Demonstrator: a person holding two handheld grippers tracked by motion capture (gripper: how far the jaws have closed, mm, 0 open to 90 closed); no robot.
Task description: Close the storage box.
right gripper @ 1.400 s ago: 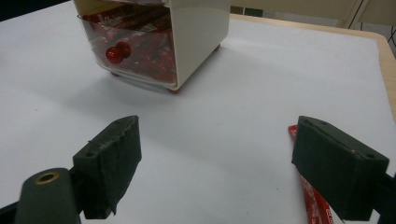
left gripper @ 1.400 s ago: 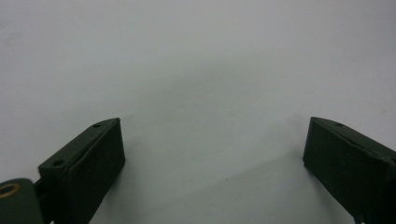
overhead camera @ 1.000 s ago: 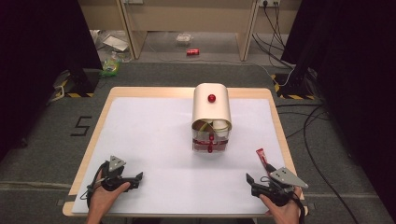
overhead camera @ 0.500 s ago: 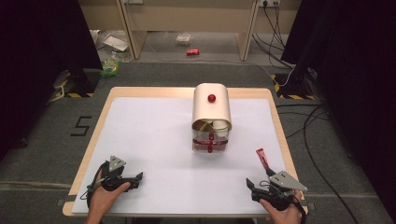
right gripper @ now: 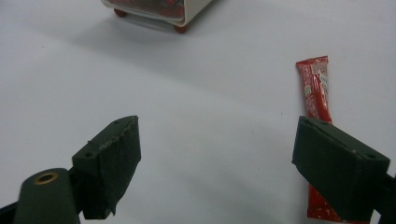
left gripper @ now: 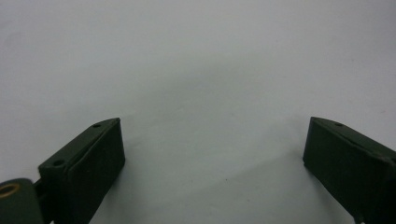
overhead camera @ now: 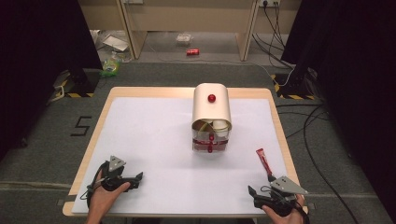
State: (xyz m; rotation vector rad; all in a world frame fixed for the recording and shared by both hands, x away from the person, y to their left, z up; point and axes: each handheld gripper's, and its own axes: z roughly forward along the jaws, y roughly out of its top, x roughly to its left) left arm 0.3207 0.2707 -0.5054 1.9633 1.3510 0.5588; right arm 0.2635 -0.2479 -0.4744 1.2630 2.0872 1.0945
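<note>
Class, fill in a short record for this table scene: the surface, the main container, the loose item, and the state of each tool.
surface: white-topped table
container: roll-top box with red knob, lid partly open
loose item: red sachet, lying flat beside the right tool
left tool: open, holds nothing
right tool: open, holds nothing

The high view was evenly lit from above, the white table point(overhead camera: 154, 140) bright while both side edges of the frame fell into near black. It was soft and slightly grainy. In both gripper views the near black jaws were blurred, casting faint, diffuse shadows on the pale surface; the corners dimmed slightly. No glare showed.
</note>
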